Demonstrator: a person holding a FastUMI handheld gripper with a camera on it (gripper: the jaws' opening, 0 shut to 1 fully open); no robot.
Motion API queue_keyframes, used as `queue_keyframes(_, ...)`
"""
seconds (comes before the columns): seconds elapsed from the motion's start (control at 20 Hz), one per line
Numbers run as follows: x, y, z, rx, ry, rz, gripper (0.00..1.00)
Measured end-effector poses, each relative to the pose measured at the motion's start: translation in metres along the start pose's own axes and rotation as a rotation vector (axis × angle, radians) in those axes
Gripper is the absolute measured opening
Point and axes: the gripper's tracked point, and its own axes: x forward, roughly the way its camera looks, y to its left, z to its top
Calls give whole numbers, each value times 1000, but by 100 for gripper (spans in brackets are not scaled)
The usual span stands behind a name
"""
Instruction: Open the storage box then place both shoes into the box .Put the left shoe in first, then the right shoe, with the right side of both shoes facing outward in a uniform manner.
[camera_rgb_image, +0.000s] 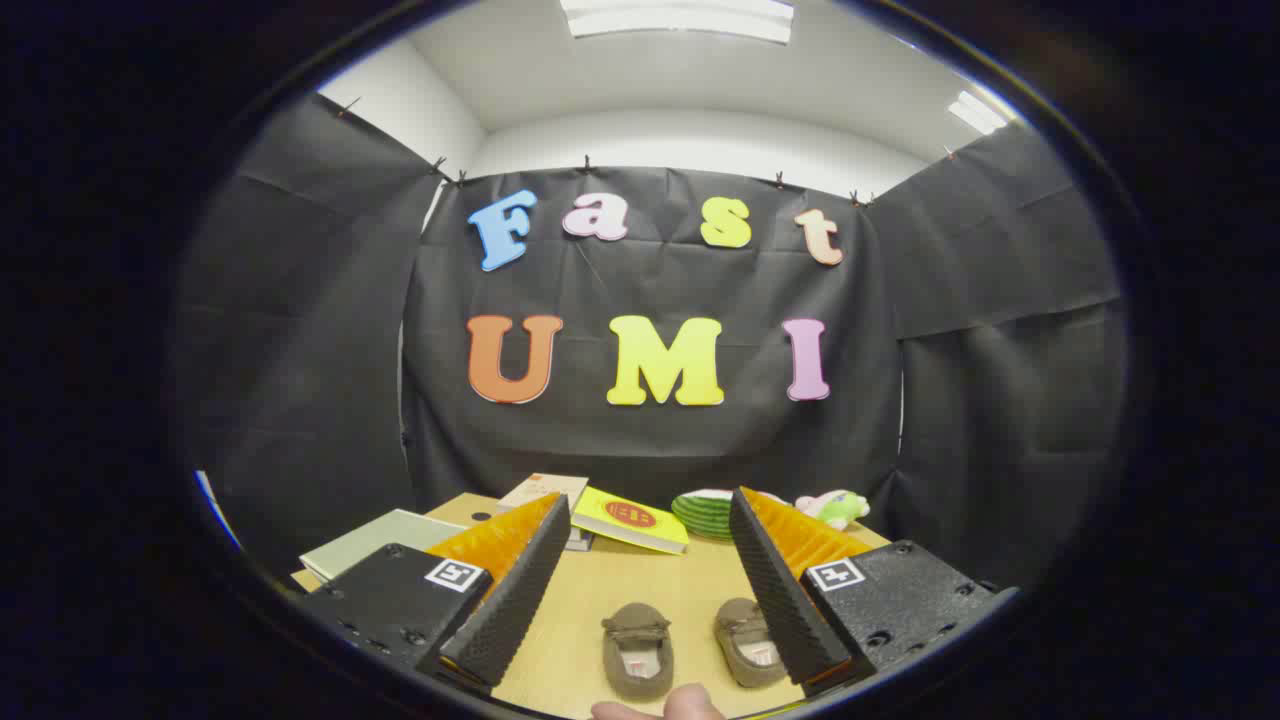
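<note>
Brown shoes sit between the gripper's (650, 520) wide-spread, empty fingers: the left shoe (638, 650) in full, the right shoe (748, 642) half hidden behind one finger. A fingertip (690, 704) is cut off below. Yellow book's (630, 520) label is unreadable.

Wooden table (640, 590), shoes (637, 650), books (628, 520), plate (705, 513)

A staged recording booth inside a plain room is shown, not a lived-in home. Black cloth (300, 330) is clipped up as walls on three sides, and above it white walls and a ceiling light panel (678, 18) are seen. A light wooden tabletop (640, 585) is set with household props: books (628, 520), a green striped dish (705, 513), a plush toy (835, 508) and small brown shoes (638, 650).
</note>
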Motion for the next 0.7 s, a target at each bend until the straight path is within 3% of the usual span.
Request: queue_keyframes(0.7,0,5,-14,33,45,36,100)
